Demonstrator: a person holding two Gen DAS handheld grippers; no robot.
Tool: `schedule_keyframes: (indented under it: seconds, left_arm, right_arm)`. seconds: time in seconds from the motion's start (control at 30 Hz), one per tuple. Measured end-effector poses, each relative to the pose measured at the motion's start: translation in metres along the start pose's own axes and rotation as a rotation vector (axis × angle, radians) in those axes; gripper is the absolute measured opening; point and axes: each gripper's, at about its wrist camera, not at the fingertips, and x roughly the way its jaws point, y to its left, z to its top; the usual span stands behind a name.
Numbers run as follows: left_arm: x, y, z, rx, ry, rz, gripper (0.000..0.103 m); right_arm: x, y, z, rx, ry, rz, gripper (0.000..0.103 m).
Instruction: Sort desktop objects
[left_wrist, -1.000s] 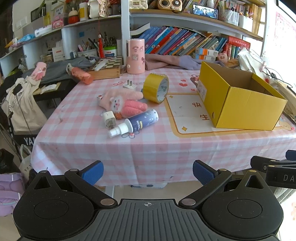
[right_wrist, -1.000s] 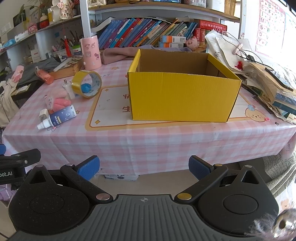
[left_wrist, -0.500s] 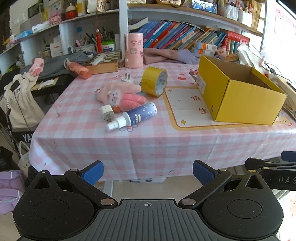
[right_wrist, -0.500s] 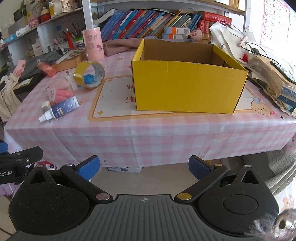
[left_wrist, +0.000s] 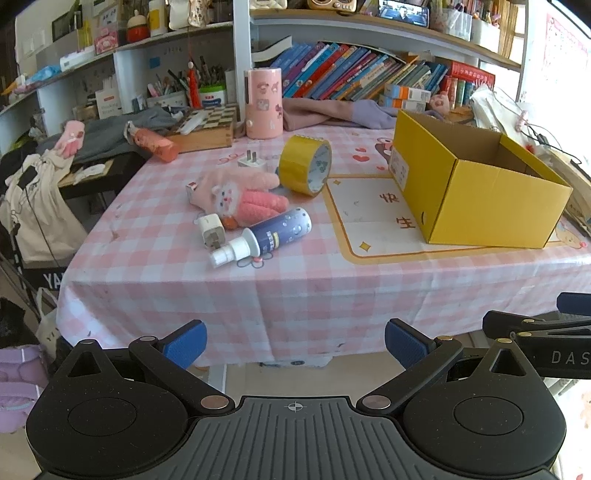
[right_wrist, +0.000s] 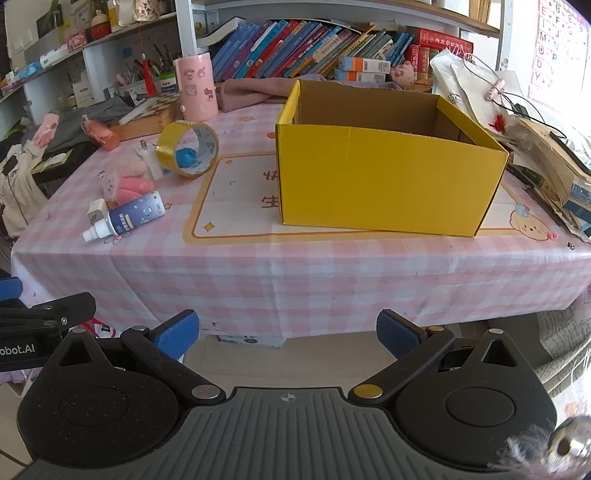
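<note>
Hovering off the tabletop's (left_wrist: 303, 295) front edge, left gripper (left_wrist: 294, 338) and right gripper (right_wrist: 287, 328) both released, empty; spray bottle (left_wrist: 264, 236) near front-left corner: light, rigid, slick, rolls easily, best pinched across mid-barrel.

Pink-and-white checked tablecloth (left_wrist: 295, 295) draped over the table's front edge. Behind the far edge, white shelving (left_wrist: 240, 55) packed with a leaning row of books (left_wrist: 351, 77) and pen pots. Pale floor (right_wrist: 277, 362) below. Strong daylight from the right, alphabet poster (right_wrist: 554, 48) on that wall.
</note>
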Motion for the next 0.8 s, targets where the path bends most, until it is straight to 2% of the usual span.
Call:
schedule_keyframes:
  seconds: [0.4, 0.53, 0.8]
  left_arm:
    - [-0.002, 0.002, 0.002, 0.011, -0.027, -0.014, 0.103]
    - [-0.005, 0.003, 0.003, 0.015, -0.046, -0.042, 0.103]
    - [-0.007, 0.001, 0.004, 0.032, -0.075, -0.063, 0.103]
  right_arm:
    - [-0.003, 0.003, 0.001, 0.004, -0.024, -0.007, 0.103]
    - [-0.005, 0.005, 0.002, 0.004, -0.036, -0.007, 0.103]
    - [-0.014, 0.004, 0.003, 0.016, -0.097, 0.017, 0.103]
